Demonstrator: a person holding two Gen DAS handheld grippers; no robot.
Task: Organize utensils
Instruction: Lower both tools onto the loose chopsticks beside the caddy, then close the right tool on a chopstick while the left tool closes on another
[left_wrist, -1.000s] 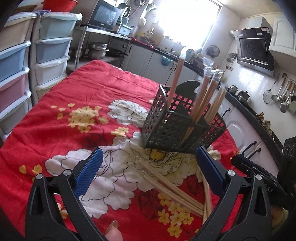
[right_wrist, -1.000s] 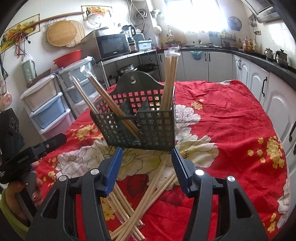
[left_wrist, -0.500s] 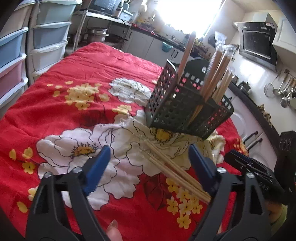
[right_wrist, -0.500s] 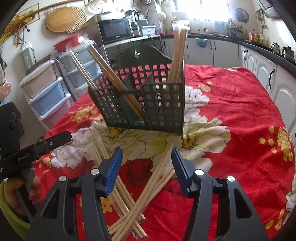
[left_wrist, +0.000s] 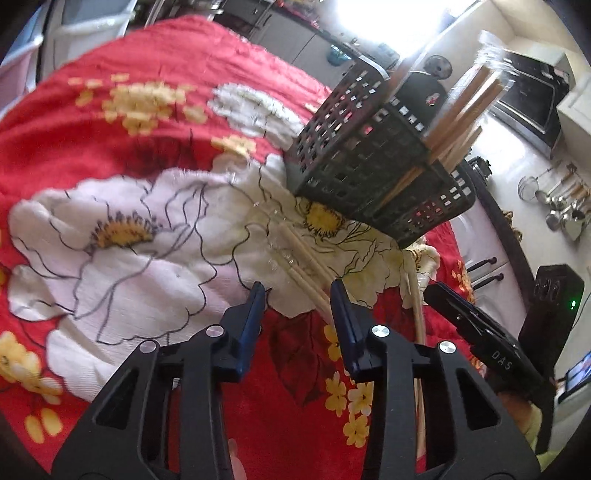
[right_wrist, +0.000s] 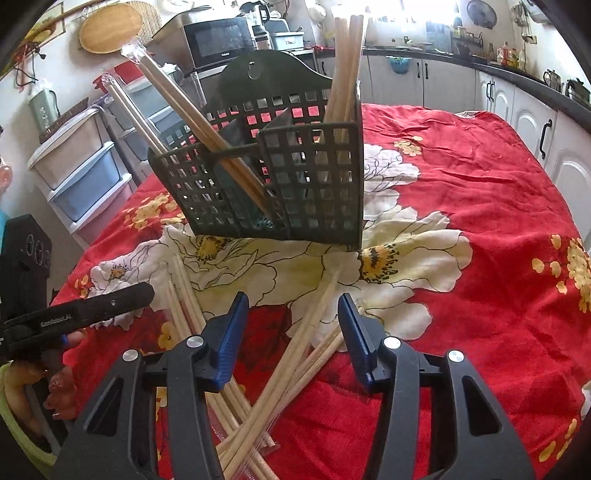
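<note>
A black lattice utensil holder (left_wrist: 373, 162) (right_wrist: 280, 184) stands on the red floral tablecloth and holds several wrapped pairs of wooden chopsticks (right_wrist: 343, 66). More loose chopsticks (left_wrist: 310, 273) (right_wrist: 295, 354) lie crossed on the cloth in front of it. My left gripper (left_wrist: 297, 295) is open, low over the cloth, with one wrapped chopstick pair running between its fingertips. My right gripper (right_wrist: 290, 306) is open above the crossed chopsticks, holding nothing. The right gripper also shows at the right of the left wrist view (left_wrist: 476, 325), and the left gripper at the left of the right wrist view (right_wrist: 81, 314).
Stacked plastic drawers (right_wrist: 81, 173) stand beyond the table's far left edge. Kitchen cabinets (right_wrist: 517, 99) and a counter run along the right. A microwave (right_wrist: 218, 44) sits behind the holder. Ladles hang on the wall (left_wrist: 561, 206).
My left gripper has dropped closer to the cloth, moved up to the loose chopsticks and narrowed its opening around one pair. My right gripper has moved slightly closer to the holder.
</note>
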